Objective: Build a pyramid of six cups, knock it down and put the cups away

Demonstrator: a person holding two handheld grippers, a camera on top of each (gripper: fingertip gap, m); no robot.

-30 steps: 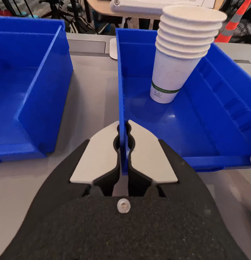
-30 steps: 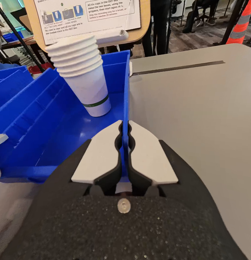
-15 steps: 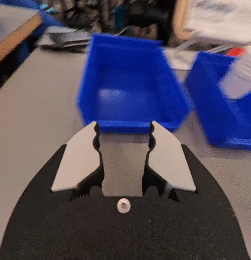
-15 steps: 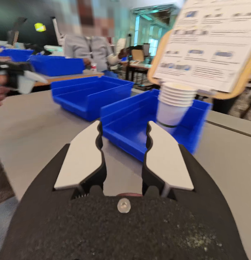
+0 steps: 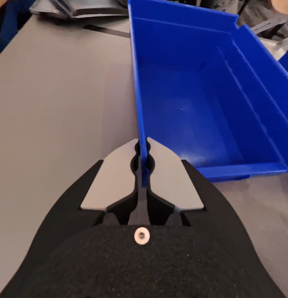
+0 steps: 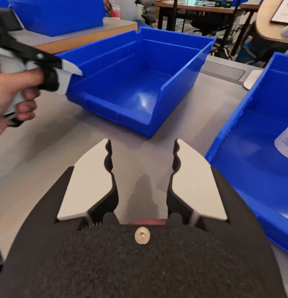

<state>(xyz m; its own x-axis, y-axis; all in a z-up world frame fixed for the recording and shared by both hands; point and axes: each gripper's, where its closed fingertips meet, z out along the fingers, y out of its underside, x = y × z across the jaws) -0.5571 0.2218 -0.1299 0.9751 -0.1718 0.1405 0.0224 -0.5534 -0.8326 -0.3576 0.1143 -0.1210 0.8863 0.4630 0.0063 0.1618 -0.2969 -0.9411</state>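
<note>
On the grey tabletop (image 6: 43, 153), the left gripper (image 5: 143, 161) has left the cup bin and now pinches the empty bin (image 6: 140, 83) at its left wall. The right gripper (image 6: 142, 154), released, gapes empty before it. Rightward, the cups (image 6: 285, 143) sit in the other bin (image 6: 237, 129): a bin swap, likely.

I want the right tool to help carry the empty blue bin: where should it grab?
Take the empty bin's thin upright right side wall, near the front corner, coming from the front with the jaws straddling the rim. The left tool already pinches the opposite wall that way; the right tool is open.
</note>
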